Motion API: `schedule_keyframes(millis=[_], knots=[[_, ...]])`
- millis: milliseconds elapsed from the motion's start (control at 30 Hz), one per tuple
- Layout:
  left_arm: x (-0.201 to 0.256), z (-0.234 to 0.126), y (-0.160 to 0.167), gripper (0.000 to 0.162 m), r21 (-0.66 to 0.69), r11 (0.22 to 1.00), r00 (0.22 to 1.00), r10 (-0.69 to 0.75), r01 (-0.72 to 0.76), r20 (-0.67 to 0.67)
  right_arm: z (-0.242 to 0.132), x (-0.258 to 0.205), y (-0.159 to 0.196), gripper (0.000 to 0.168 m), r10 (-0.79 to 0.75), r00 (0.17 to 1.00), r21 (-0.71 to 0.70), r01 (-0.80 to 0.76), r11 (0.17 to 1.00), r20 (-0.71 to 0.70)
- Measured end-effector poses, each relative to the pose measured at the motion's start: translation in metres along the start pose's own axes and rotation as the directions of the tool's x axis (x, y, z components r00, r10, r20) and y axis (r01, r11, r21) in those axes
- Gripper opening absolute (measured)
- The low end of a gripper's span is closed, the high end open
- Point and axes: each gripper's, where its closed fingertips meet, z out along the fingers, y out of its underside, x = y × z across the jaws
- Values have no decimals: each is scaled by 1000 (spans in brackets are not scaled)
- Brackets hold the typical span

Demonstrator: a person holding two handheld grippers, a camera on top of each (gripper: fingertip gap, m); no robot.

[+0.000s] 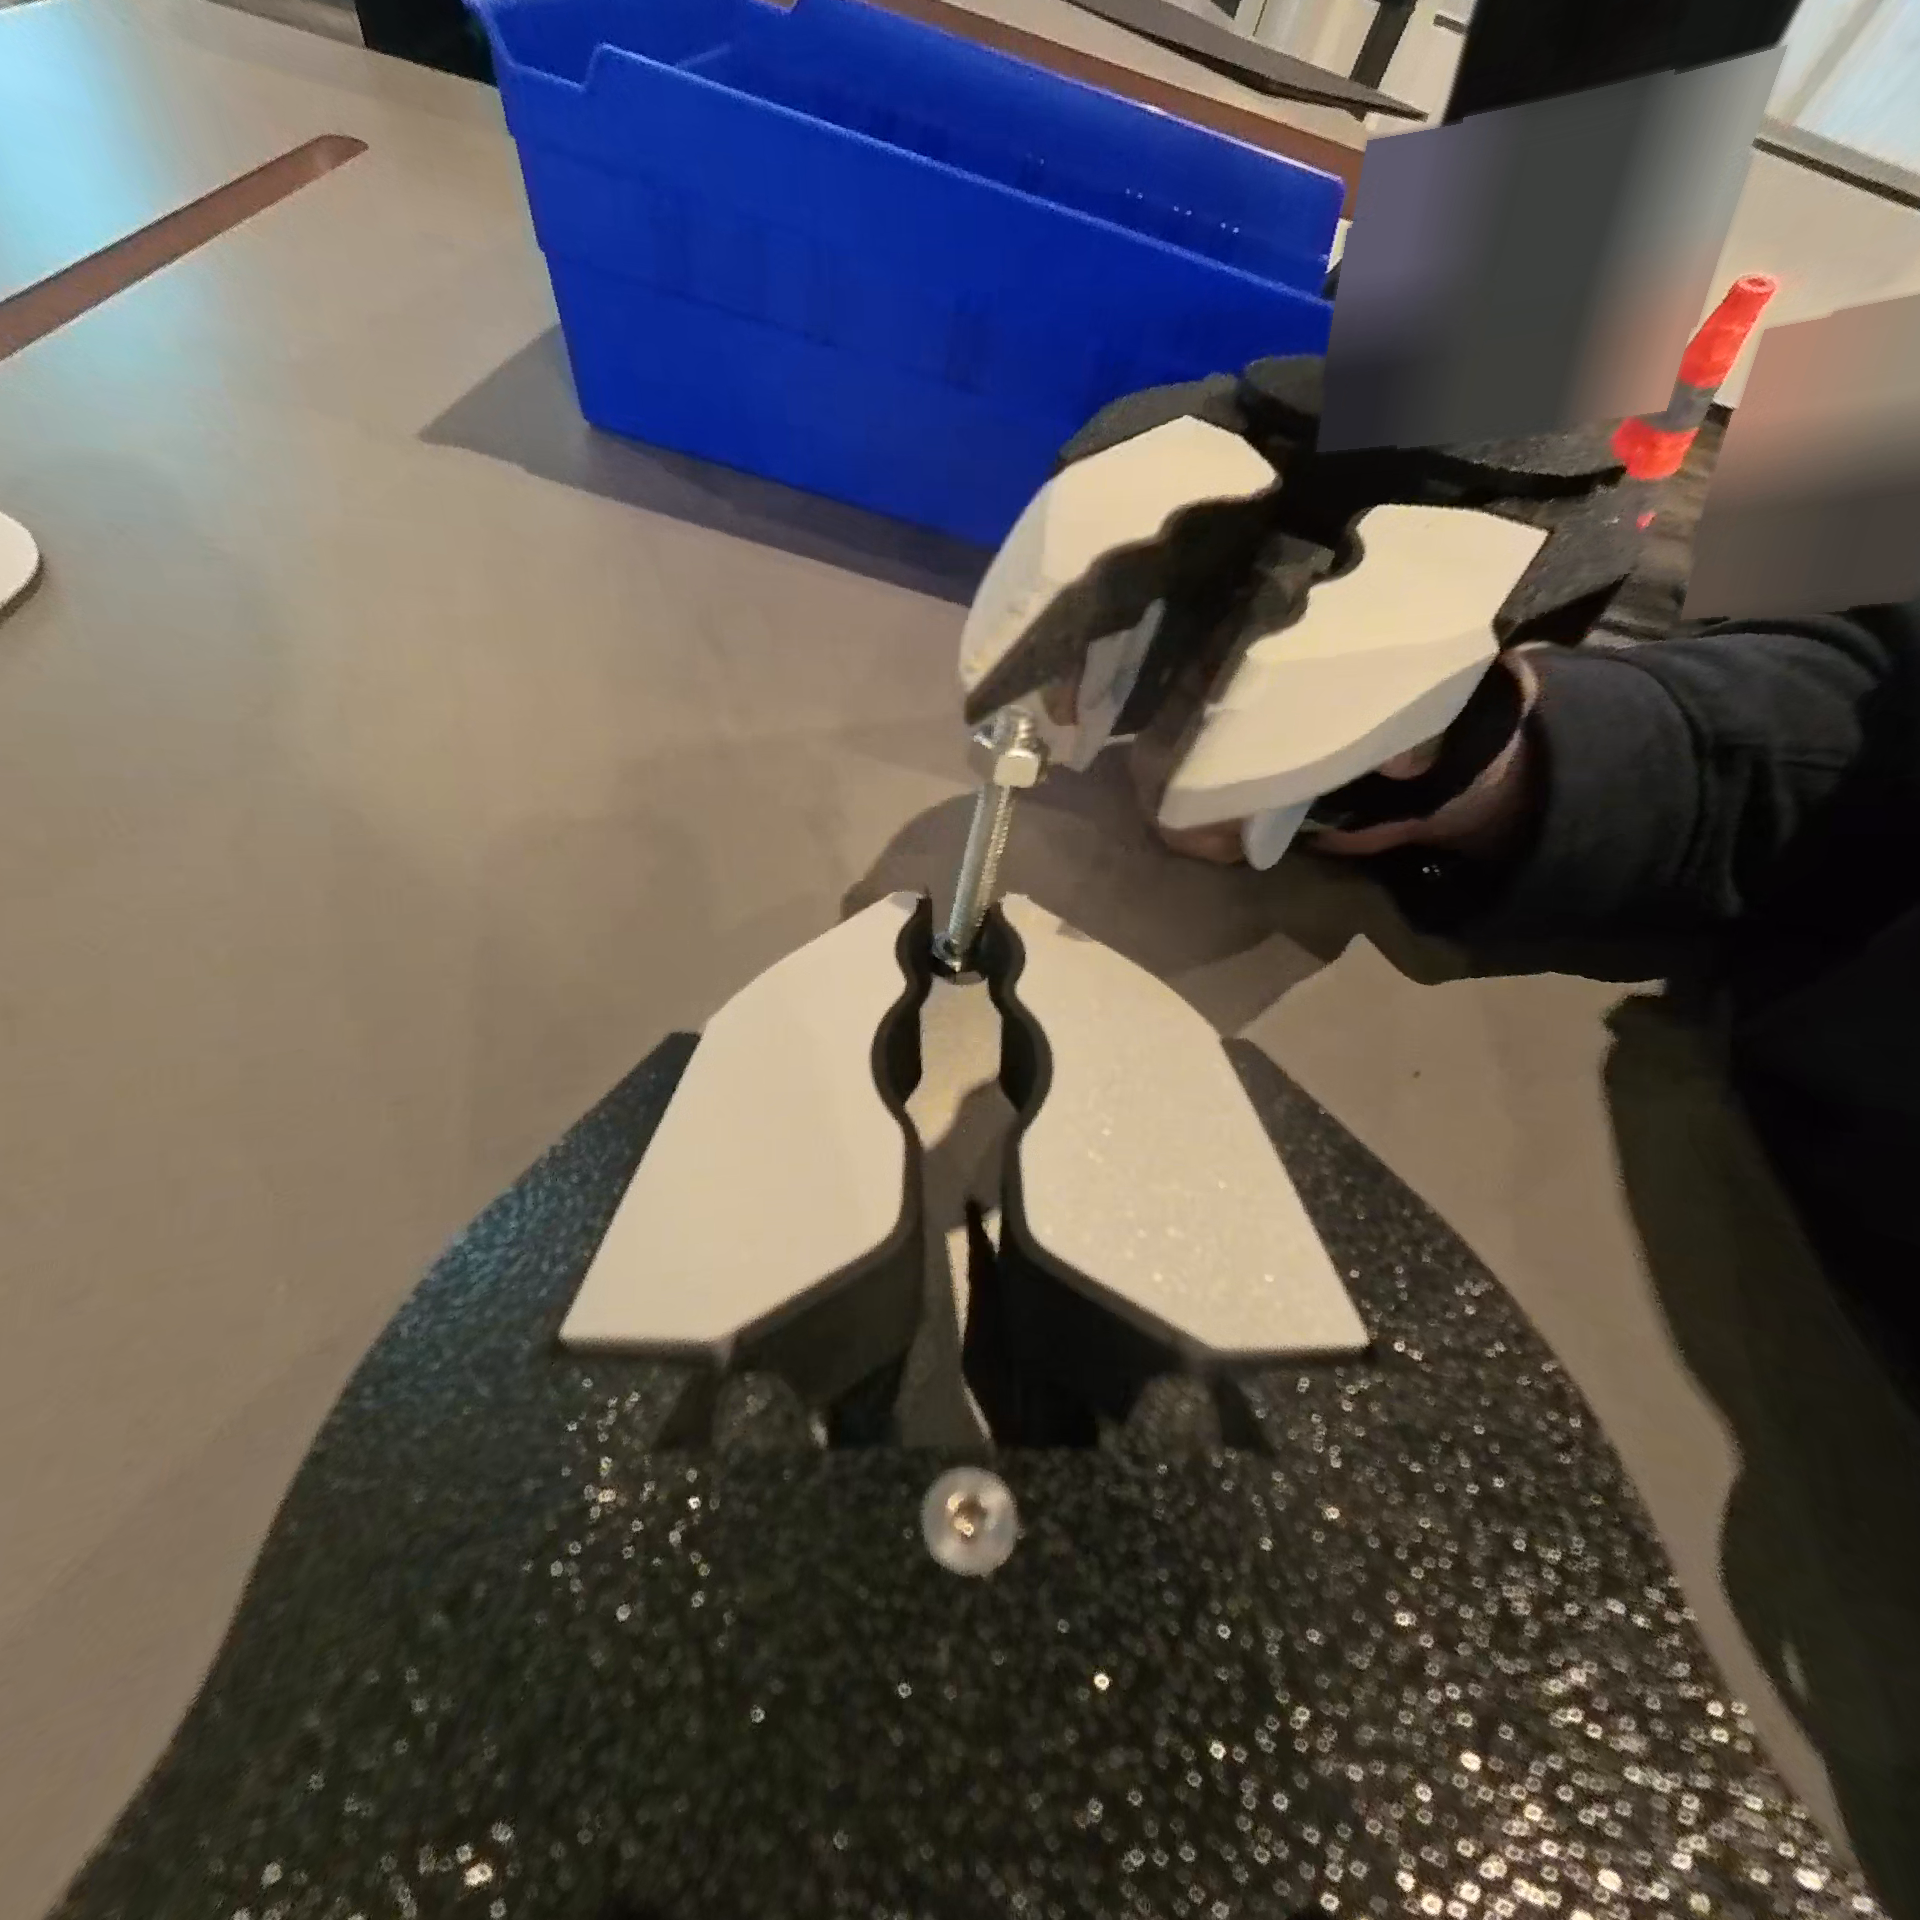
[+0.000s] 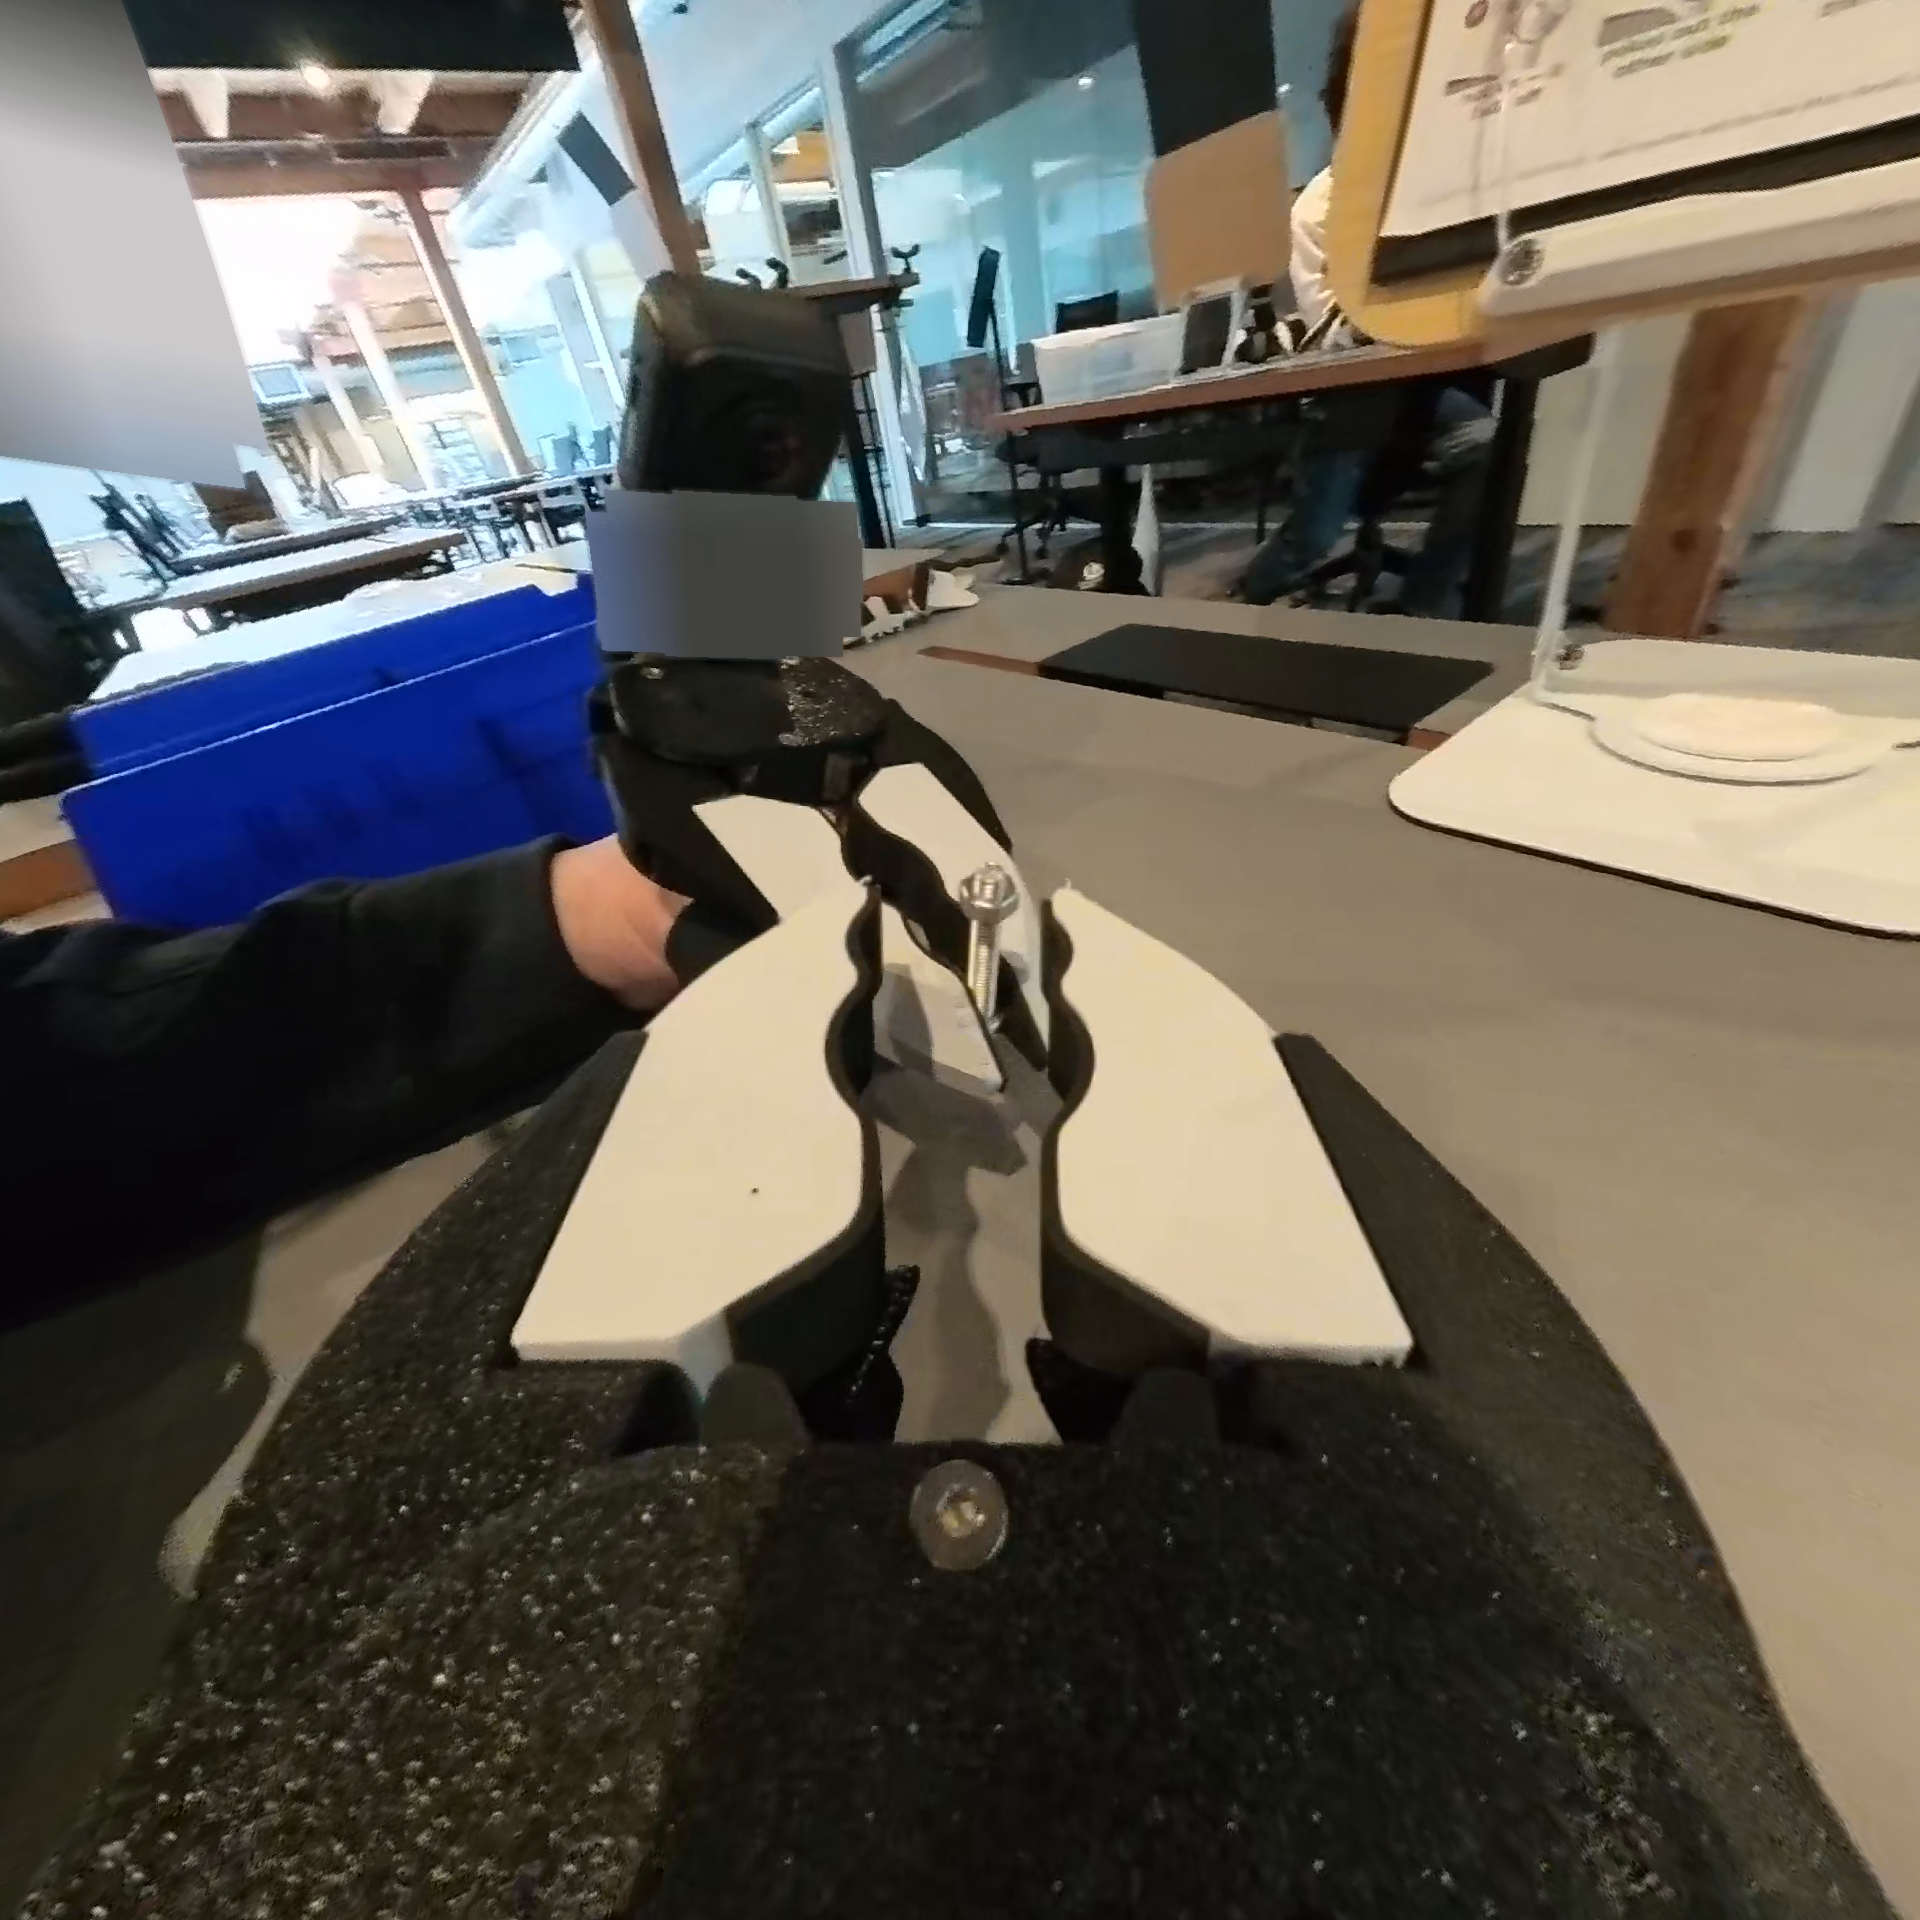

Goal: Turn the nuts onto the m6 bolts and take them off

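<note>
A silver bolt [image 1: 977,852] stands nearly upright above the grey table [image 1: 416,831]. My left gripper [image 1: 958,920] is shut on the bolt's lower end. A hex nut [image 1: 1013,769] sits near the bolt's upper end. My right gripper [image 1: 1081,758] is open, and its left fingertip is at the nut. In the right wrist view the bolt [image 2: 982,951] and nut [image 2: 987,888] stand between the open tips of my right gripper [image 2: 964,899], nearer the right finger. The left gripper [image 2: 992,1039] holds the bolt from behind there.
A blue plastic bin [image 1: 914,260] stands on the table behind the grippers and also shows in the right wrist view [image 2: 332,748]. A white board with a stand [image 2: 1662,831] and a black mat [image 2: 1268,675] lie to the right. A red clamp [image 1: 1683,395] is behind the right gripper.
</note>
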Motion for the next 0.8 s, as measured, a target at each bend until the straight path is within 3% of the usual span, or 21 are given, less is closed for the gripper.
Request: schedule_keyframes(millis=[100, 333, 433, 567, 800], knots=[[0, -1, -1, 9, 5, 1000, 1000, -2, 2, 0, -1, -14, 3, 10, -4, 996, -24, 7, 1000, 93], [1, 0, 0, 10, 1, 1000, 1000, -3, 3, -13, -2, 0, 1, 22, 9, 1000, -6, -9, 1000, -7], [2, 0, 0, 10, 1, 1000, 1000, -3, 3, -14, 0, 2, 2, 21, 10, 1000, -14, -10, 1000, -9], [1, -1, 0, 9, 4, 1000, 1000, -6, 6, -15, -3, -17, 3, 11, -10, 994, -15, 12, 1000, 105], [2, 0, 0, 10, 0, 1000, 1000, -1, 1, -16, -3, 2, -1, 16, 5, 1000, 10, -5, 1000, -9]])
